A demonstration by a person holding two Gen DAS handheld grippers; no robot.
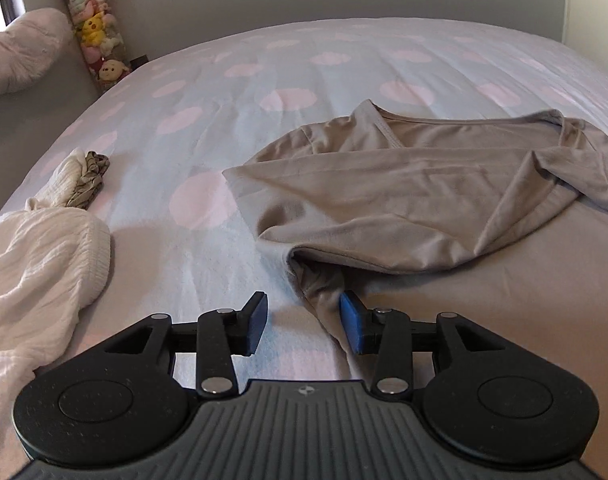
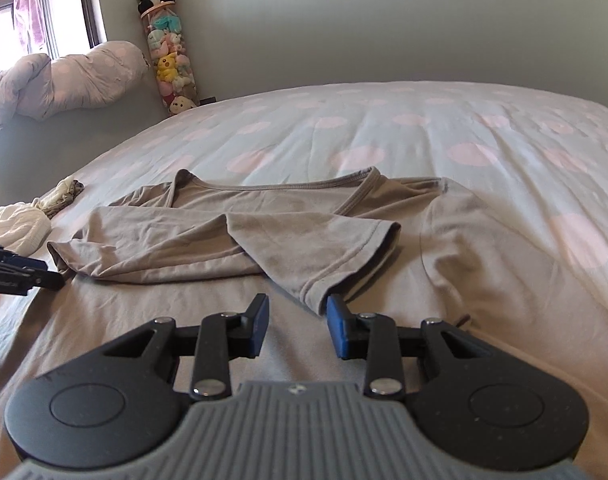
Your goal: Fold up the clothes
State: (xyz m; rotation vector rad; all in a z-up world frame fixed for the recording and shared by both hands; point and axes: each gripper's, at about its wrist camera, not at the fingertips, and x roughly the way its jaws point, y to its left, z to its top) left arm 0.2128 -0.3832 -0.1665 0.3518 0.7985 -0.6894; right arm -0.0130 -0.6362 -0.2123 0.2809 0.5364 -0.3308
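The beige shirt (image 2: 231, 236) lies spread on the dotted bed (image 2: 424, 136), one sleeve (image 2: 328, 256) folded across. The right tool (image 2: 297, 326) gapes just beside the cuff.

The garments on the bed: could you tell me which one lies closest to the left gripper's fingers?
The taupe T-shirt: its fabric sits beside the open left gripper. The white garment and small striped piece lie farther left.

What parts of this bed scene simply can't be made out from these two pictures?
- Beige shirt: its lower part runs off the bottom and right edges in both views, behind the open left gripper and the open right gripper.
- White garment: cut by the left edge in the left view.
- Small striped cloth: bunched, too small to identify.
- Plush toys: details blurred in the right view.
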